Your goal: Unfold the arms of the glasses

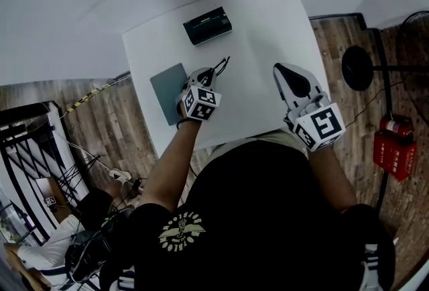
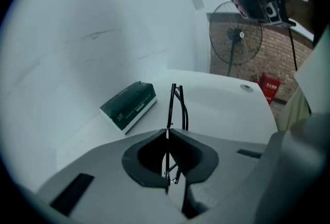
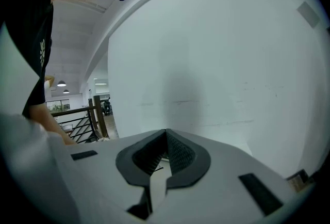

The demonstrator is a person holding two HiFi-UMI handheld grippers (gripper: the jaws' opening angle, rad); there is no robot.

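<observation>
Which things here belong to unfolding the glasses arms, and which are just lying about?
In the job:
- glasses, pinched in the shut left gripper
- right gripper, shut and empty

Lying about:
- dark box and grey mat on the white table
- fan and red box on the floor

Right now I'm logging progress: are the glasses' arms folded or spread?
Folded, it seems: the glasses stand edge-on, pinched in the left gripper, and their thin arms lie close along the frame, not swung out.
</observation>
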